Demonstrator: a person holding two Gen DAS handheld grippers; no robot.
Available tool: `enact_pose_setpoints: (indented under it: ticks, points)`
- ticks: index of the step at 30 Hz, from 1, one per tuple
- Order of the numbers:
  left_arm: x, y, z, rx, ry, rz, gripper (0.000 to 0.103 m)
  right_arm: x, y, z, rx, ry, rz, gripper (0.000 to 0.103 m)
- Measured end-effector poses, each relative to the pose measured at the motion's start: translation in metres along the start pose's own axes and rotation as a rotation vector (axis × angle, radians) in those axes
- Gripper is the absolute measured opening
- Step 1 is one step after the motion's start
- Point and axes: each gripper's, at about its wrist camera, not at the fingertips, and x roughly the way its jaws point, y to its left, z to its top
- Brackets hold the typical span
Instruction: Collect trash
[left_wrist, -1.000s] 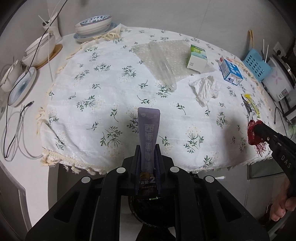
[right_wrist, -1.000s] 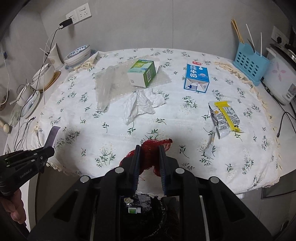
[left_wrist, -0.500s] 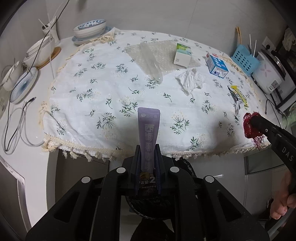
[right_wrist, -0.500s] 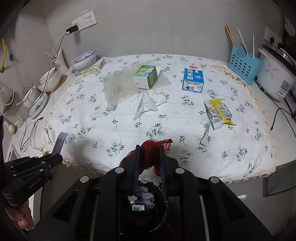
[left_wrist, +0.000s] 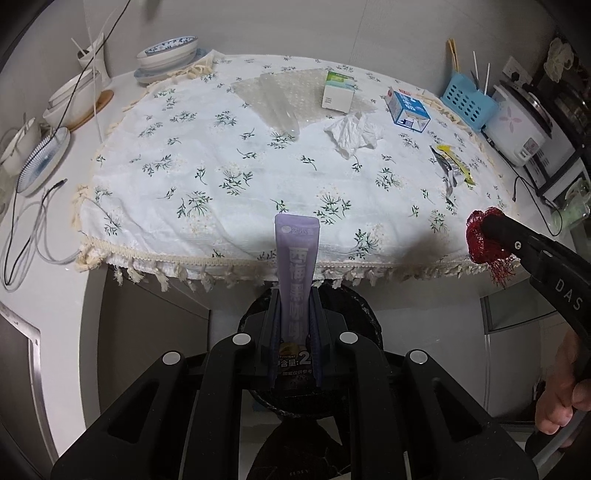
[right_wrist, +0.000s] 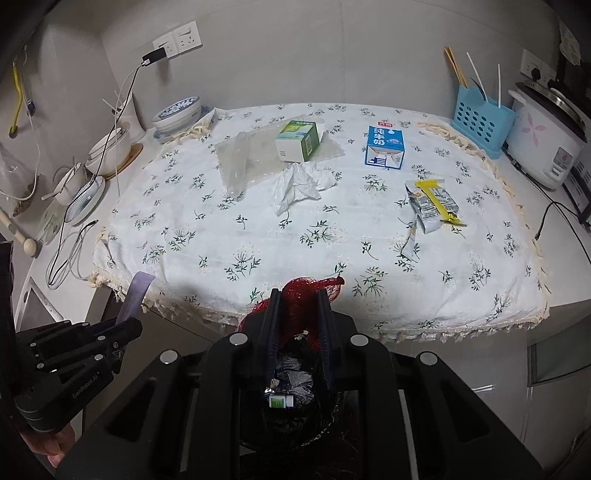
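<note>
Gripping, left: a purple sachet (left_wrist: 296, 269) is clamped upright between the fingers of the left gripper (left_wrist: 295, 299), its top end standing clear above them.
Gripping, right: a red net bag (right_wrist: 301, 295) is pinched between the closed fingers of the right gripper (right_wrist: 298, 306), bunched around the tips.
Bin: a black-lined trash bin (right_wrist: 295, 398) is seen below both grippers, just off the front edge of the tabletop (right_wrist: 258, 236); a small green-and-white item lies inside it.
Trash on the tabletop: a crumpled tissue (right_wrist: 301, 184) lies near the middle, a green and white carton (right_wrist: 297, 142) is set on a sheet of bubble wrap (right_wrist: 240, 162) behind it, a blue milk carton (right_wrist: 384, 147) stands to the right, and a torn yellow and silver wrapper (right_wrist: 432, 205) lies nearer the right edge.
Cloth: the tabletop is covered by a white flowered cloth with a fringe.
Surroundings: bowls (right_wrist: 177, 112) are stacked at the left, a blue utensil holder (right_wrist: 480, 125) and a rice cooker (right_wrist: 543, 144) at the right.
Hands: a hand (left_wrist: 565, 387) is seen on the right gripper's handle.
</note>
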Motion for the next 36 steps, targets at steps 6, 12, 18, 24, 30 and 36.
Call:
enact_pose_setpoints:
  ticks: [6,12,18,24,30,36]
  points:
    - [-0.002,-0.002,-0.014,-0.003,0.007,-0.015,0.013,-0.001,0.002,-0.013,-0.009,0.015,-0.004,0.018]
    - [0.004,-0.005,-0.026,0.003,0.023,-0.026,0.013,0.005,0.0,-0.033,-0.008,0.053,-0.006,0.018]
    - [0.016,-0.006,-0.038,0.016,0.051,-0.028,0.013,0.016,-0.003,-0.049,-0.003,0.09,-0.013,0.018]
    - [0.036,-0.002,-0.049,0.016,0.084,-0.015,0.013,0.03,-0.002,-0.062,-0.014,0.116,-0.025,0.018]
    - [0.059,0.001,-0.063,0.008,0.115,-0.014,0.013,0.048,-0.003,-0.076,-0.016,0.143,-0.023,0.018]
    - [0.088,0.003,-0.08,0.009,0.151,-0.013,0.013,0.075,-0.009,-0.094,-0.011,0.184,-0.013,0.018]
